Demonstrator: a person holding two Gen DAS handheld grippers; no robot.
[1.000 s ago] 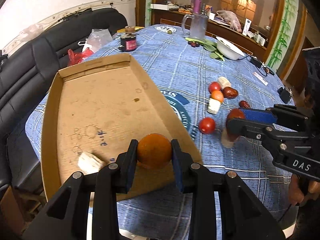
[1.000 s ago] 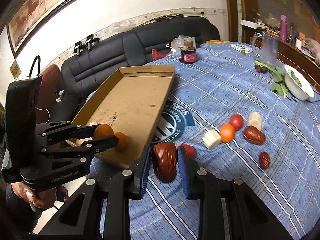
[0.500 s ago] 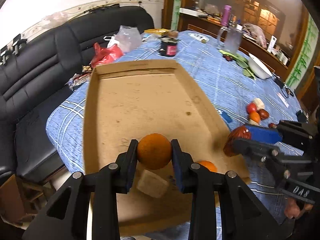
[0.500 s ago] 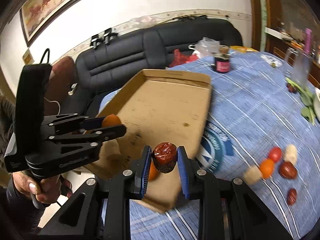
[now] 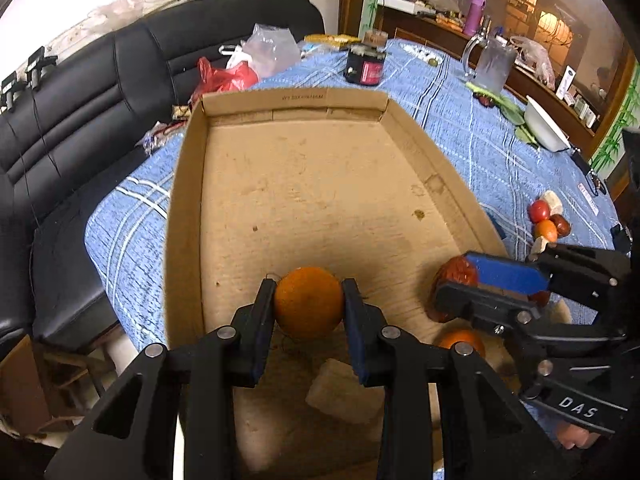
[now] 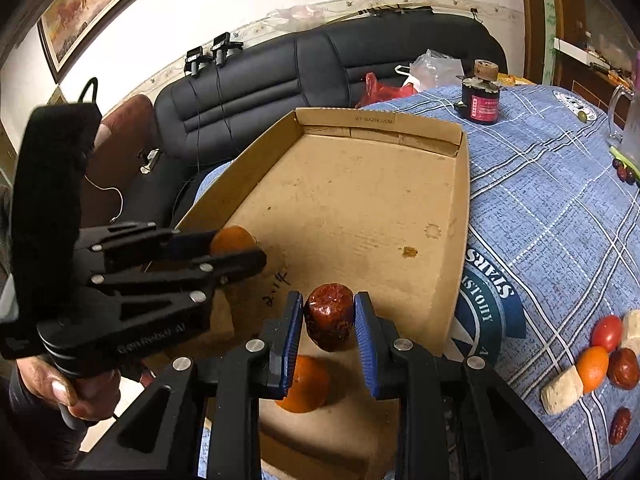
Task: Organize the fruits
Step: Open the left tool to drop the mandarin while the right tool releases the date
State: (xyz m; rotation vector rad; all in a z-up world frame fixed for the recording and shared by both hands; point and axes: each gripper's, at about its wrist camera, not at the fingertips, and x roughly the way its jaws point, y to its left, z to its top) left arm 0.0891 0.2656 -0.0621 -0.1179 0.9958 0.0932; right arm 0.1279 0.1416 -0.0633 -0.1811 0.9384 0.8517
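Left gripper (image 5: 309, 307) clamping orange (image 5: 308, 302), right gripper (image 6: 329, 320) clamping date (image 6: 329, 316) — cardboard tray (image 5: 320, 98) mostly bare

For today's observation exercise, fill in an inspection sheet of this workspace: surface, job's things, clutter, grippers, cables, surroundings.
Surface: blue checked tablecloth.
Job's things: shallow brown cardboard tray holding a small orange and a pale block; loose fruits on the cloth.
Clutter: dark jar with red label, glass jug, white bowl, plastic bags.
Grippers: left gripper shut on round orange fruit; right gripper shut on wrinkled red date.
Cables: thin wires on black leather sofa.
Surroundings: framed painting, wooden cabinet.
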